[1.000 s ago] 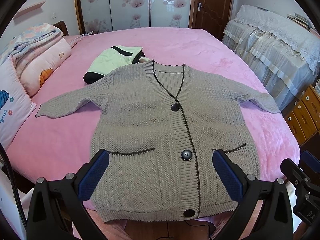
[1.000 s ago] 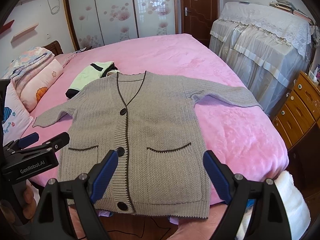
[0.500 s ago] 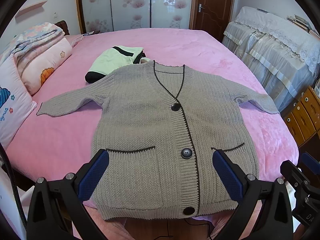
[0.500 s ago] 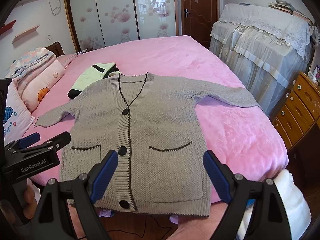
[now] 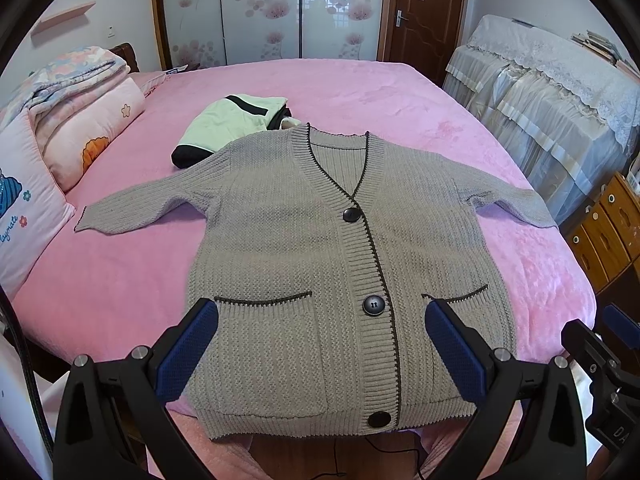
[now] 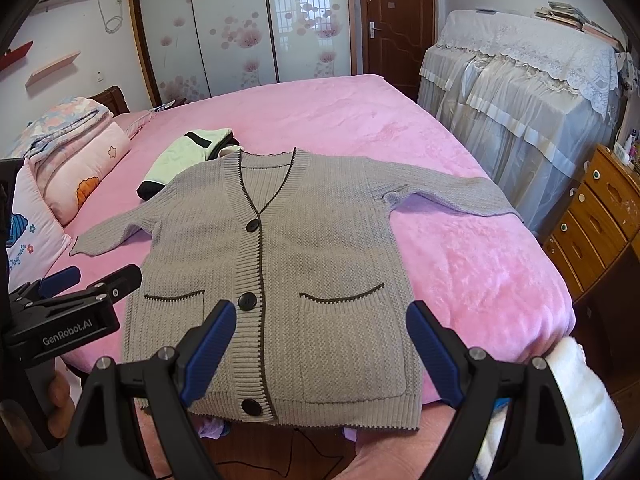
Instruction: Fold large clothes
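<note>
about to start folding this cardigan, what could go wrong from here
The cardigan hem overhangs the bed edge, so a pull toward you may drag it off. Its collar touches the green garment, which could get caught in a fold. Both the left gripper and right gripper are open; thick knit may slip.

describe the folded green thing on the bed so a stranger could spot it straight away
Start at the pink bed. A grey cardigan lies spread flat on it; by its left shoulder sits a folded garment. It is pale green with black bands, unlike anything nearby.
</note>
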{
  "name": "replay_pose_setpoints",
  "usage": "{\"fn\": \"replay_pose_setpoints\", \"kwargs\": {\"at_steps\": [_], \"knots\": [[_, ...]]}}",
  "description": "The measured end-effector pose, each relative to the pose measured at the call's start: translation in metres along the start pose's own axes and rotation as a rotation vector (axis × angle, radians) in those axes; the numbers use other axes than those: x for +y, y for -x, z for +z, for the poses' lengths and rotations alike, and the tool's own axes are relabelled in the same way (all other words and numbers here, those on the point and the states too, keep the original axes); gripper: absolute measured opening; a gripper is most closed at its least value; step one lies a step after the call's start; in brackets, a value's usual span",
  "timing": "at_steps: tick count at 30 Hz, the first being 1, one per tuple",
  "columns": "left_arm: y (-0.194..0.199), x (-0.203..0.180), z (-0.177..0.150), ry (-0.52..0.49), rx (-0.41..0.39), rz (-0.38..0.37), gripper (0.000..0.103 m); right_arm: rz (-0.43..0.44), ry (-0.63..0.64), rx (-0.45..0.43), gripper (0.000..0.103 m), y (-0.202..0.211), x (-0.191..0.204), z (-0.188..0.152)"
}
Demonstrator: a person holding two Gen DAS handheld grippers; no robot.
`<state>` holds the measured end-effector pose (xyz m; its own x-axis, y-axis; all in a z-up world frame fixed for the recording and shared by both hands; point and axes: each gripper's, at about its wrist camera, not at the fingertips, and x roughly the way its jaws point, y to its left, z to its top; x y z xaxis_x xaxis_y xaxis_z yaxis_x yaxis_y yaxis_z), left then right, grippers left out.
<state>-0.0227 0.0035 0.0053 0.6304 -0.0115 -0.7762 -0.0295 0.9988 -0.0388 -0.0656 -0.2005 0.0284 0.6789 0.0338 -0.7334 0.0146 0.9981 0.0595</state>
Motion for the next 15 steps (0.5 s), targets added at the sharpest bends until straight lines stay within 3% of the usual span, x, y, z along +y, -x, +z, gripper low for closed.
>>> {"fn": "replay_pose_setpoints", "kwargs": {"at_steps": [15], "knots": [[-0.0045,-0.0054,-0.0001,-0.006,0.011,0.009,0.103,0.015,-0.003,0.016,0.088,-0.0055,-0.0001,-0.0019]]}}
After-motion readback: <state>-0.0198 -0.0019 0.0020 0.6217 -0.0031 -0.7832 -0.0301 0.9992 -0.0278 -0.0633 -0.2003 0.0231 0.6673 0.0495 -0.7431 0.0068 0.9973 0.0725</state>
